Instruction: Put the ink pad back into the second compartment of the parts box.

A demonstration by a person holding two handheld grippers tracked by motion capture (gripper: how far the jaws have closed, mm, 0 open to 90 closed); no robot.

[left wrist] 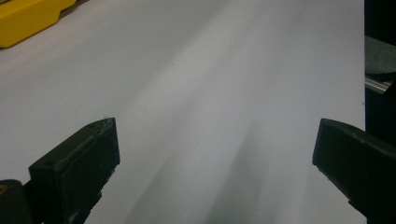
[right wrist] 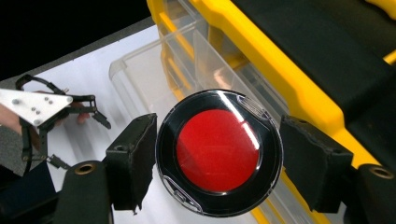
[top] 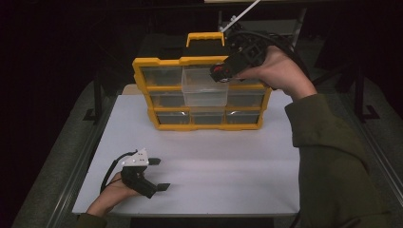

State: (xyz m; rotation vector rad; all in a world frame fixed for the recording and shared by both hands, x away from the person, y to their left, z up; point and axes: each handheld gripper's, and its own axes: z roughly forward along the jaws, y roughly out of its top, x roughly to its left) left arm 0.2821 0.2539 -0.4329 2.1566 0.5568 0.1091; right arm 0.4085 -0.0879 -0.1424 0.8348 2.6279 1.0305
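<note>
A round black disc with a red centre (right wrist: 218, 151) sits between the jaws of my right gripper (right wrist: 219, 129), which is shut on its edges. In the high view, the right gripper (top: 220, 72) holds the disc (top: 218, 71) above the rear right corner of a clear drawer (top: 202, 90). That drawer is pulled out of the top row of a yellow organiser (top: 142, 76). The drawer (right wrist: 144, 70) looks empty. My left gripper (top: 160, 174) rests open on the white table (top: 228, 161) near its front left, jaws wide apart (left wrist: 217, 135) with nothing between them.
The organiser stands at the back of the table and has several more clear drawers, all pushed in, and a black top with a yellow handle (top: 205, 37). A metal rail (top: 78, 166) runs along the table's left side. Dark surroundings lie beyond.
</note>
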